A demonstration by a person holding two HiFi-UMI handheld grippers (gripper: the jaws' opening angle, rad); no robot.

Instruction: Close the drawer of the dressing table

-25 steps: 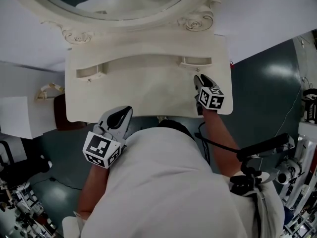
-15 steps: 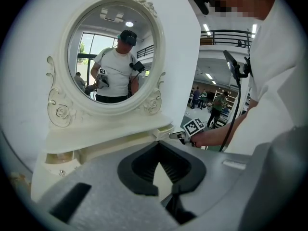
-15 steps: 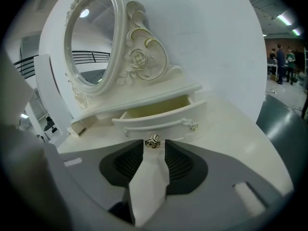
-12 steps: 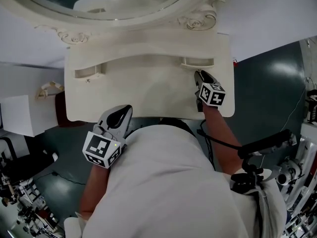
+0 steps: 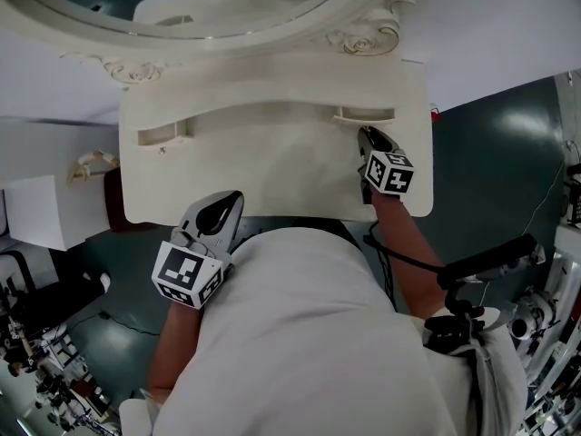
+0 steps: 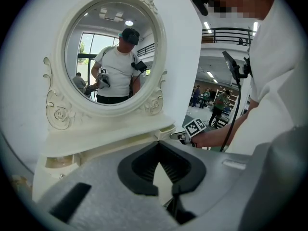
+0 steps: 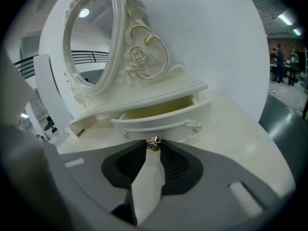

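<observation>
The cream dressing table [image 5: 272, 175] has a small right drawer [image 5: 363, 113] standing pulled out; its front [image 7: 163, 120] curves across the right gripper view. My right gripper [image 5: 366, 135] points at that drawer. Its jaws have just been closing, and the tips [image 7: 154, 146] now flank and touch the small metal knob [image 7: 154, 142] on both sides. My left gripper [image 5: 232, 201] hovers over the table's front left edge, shut with nothing in it [image 6: 159, 146]. From the left gripper view the right gripper [image 6: 185, 136] shows at the drawer.
An oval mirror [image 5: 227, 7] in a carved frame rises behind the drawers. A second small drawer [image 5: 163, 134] sits at the back left. A white box [image 5: 32, 212] stands left of the table, and equipment stands [image 5: 490, 271] are on the right over dark floor.
The right gripper has edged a little closer to the right drawer's front. The left gripper sits at about the same spot.
</observation>
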